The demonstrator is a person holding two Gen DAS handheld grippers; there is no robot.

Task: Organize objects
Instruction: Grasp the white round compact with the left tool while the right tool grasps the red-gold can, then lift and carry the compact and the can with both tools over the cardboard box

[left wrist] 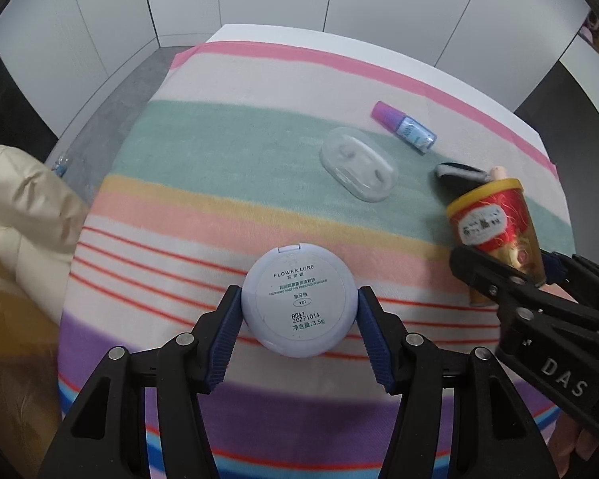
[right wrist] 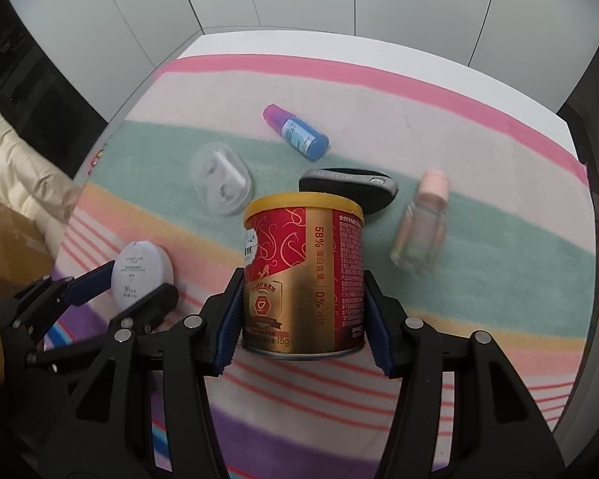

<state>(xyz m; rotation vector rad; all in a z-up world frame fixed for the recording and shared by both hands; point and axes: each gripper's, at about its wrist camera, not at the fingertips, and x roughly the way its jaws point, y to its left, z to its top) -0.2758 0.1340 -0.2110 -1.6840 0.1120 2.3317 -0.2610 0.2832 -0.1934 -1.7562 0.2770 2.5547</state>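
Observation:
A round pale-lilac powder compact (left wrist: 298,311) lies flat on the striped cloth (left wrist: 219,207). My left gripper (left wrist: 298,295) is shut on it, a blue pad pressed against each side. It also shows at the lower left of the right wrist view, where the compact (right wrist: 139,265) sits in the left gripper (right wrist: 139,281). A red and gold can with a yellow lid (right wrist: 299,247) stands upright on the cloth. My right gripper (right wrist: 303,279) is shut on its lower half, pads on both sides. In the left wrist view the can (left wrist: 487,219) is at the right, held by the right gripper (left wrist: 515,275).
Beyond the can lie a clear plastic case (right wrist: 221,183), a blue bottle with a purple cap (right wrist: 299,133), a black oval item (right wrist: 347,187) and a clear bottle with a pink cap (right wrist: 421,223). A cream padded sleeve (left wrist: 20,199) and a brown box (left wrist: 12,339) are at the left edge.

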